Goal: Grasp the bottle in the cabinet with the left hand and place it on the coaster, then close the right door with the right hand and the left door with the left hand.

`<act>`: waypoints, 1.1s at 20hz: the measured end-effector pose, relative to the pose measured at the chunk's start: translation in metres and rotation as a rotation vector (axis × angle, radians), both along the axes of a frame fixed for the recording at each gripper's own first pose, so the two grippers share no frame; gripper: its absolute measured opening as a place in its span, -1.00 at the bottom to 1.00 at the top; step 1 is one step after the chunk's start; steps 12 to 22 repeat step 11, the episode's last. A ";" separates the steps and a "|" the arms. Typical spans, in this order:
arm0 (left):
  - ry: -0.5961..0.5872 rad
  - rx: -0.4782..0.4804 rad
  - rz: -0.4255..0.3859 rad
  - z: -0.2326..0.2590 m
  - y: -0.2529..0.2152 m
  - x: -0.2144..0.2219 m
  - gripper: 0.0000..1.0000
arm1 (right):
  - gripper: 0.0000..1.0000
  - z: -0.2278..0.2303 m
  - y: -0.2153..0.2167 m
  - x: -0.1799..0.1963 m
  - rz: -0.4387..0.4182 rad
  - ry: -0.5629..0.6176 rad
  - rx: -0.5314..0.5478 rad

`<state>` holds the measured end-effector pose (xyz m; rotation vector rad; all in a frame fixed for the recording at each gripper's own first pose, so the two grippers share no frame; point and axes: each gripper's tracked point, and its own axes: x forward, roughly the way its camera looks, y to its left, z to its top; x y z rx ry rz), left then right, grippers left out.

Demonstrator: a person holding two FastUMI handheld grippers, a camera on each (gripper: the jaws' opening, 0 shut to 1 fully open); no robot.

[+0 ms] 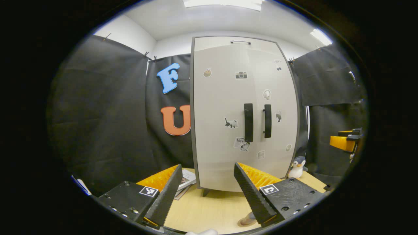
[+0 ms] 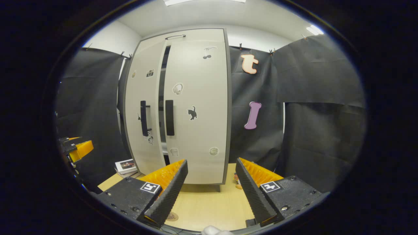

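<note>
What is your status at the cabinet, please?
Left gripper and right gripper: jaws open, empty. Tall white two-door cabinet: doors nearly shut, narrow gap between. Bottle unseen. Light wooden table ahead.

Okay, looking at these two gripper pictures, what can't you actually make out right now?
- Bottle: hidden. In the left gripper view the cabinet doors look shut; in the right gripper view the narrow gap between the doors shows only dark inside.
- Coaster: a round edge on the table, cut off behind the left gripper.
- Small round thing in the right gripper view: partly covered by the right gripper; unclear what it is.
- Door stickers: too small for detail.
</note>
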<state>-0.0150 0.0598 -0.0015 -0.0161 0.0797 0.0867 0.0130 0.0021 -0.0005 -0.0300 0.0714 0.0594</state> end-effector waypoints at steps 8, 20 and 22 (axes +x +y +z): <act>-0.001 0.005 -0.028 0.002 -0.008 0.004 0.94 | 0.94 0.001 -0.001 -0.003 -0.007 0.002 -0.004; -0.004 0.003 -0.037 0.003 -0.009 0.005 0.94 | 0.93 0.003 -0.002 -0.004 -0.011 -0.005 -0.011; -0.004 0.003 -0.037 0.003 -0.009 0.005 0.94 | 0.93 0.003 -0.002 -0.004 -0.011 -0.005 -0.011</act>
